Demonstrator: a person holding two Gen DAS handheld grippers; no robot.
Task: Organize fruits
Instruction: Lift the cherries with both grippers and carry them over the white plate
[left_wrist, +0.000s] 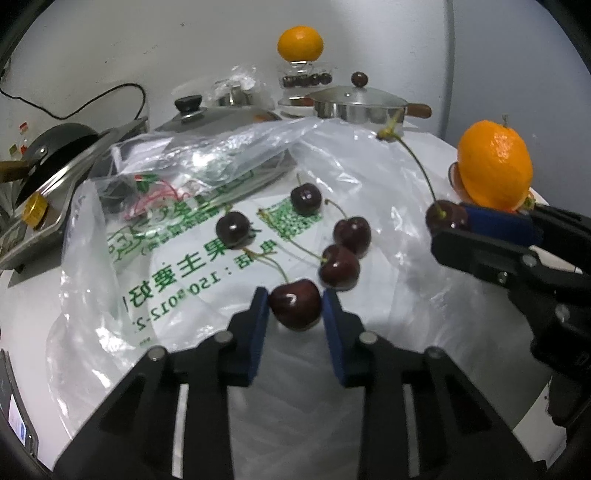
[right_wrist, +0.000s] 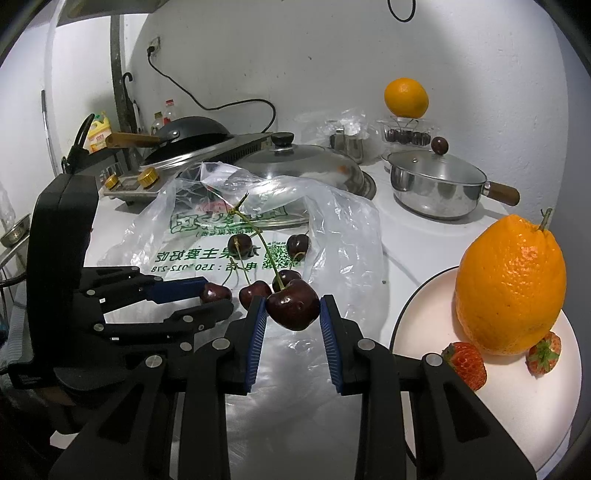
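My left gripper (left_wrist: 294, 306) is shut on a dark red cherry (left_wrist: 294, 308) that lies on a clear plastic bag (left_wrist: 369, 177). Several more cherries (left_wrist: 339, 267) with stems lie on the bag just beyond it. The right gripper (right_wrist: 293, 310) is shut on another cherry (right_wrist: 293, 308), held off the bag with its long stem pointing up. In the left wrist view that gripper (left_wrist: 448, 225) sits at the right, in front of a large orange (left_wrist: 495, 166). The right wrist view shows the left gripper (right_wrist: 218, 297) low at the left.
A white plate (right_wrist: 517, 406) at the right holds the orange (right_wrist: 511, 284) and two strawberries (right_wrist: 465, 363). Behind the bag are a steel pot (right_wrist: 436, 184), a wok lid (right_wrist: 303, 166), a black pan (right_wrist: 192, 129), and a second orange (right_wrist: 406, 98) on a clear box.
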